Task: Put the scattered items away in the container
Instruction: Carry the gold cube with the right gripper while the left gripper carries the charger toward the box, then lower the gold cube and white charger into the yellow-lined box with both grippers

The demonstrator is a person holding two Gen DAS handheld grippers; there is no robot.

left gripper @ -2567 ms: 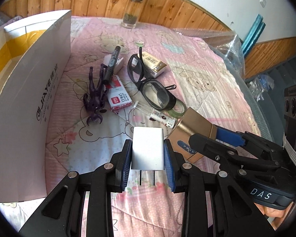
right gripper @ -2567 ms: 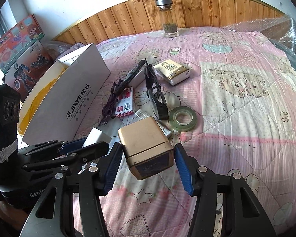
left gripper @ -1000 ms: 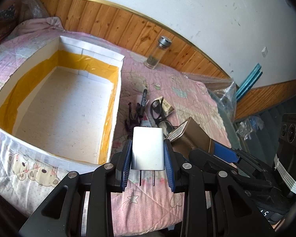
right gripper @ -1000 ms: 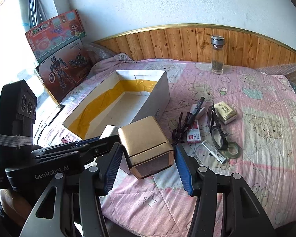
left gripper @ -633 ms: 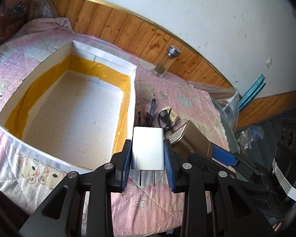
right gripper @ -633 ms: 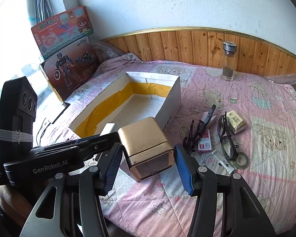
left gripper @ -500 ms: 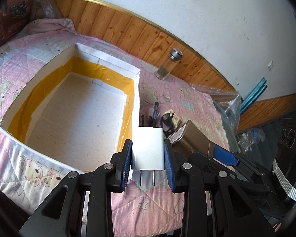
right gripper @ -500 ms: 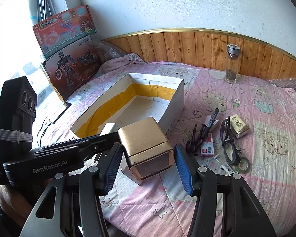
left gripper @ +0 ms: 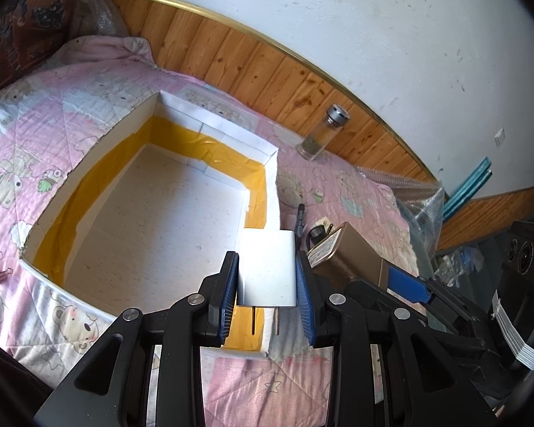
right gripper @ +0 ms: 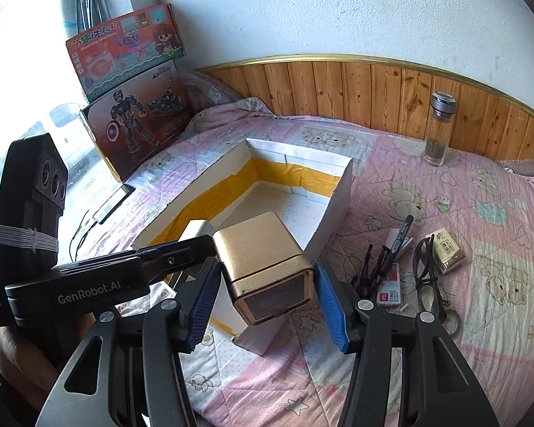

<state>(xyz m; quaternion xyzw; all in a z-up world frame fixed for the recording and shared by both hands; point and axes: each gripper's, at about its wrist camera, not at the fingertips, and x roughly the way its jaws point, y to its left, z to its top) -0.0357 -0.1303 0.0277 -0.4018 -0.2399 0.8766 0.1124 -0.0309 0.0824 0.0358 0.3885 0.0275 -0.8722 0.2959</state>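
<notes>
Left gripper (left gripper: 267, 286): pinches white charger (left gripper: 267, 270), prongs toward camera, above box corner for dropping.
Right gripper (right gripper: 267, 293): clamps gold tin (right gripper: 263, 267) beside it.
Box (left gripper: 89, 163): open, nothing inside.

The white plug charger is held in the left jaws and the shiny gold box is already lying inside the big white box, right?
Not quite: the right wrist view shows the shiny gold box held by the right gripper, above the big white box.
</notes>
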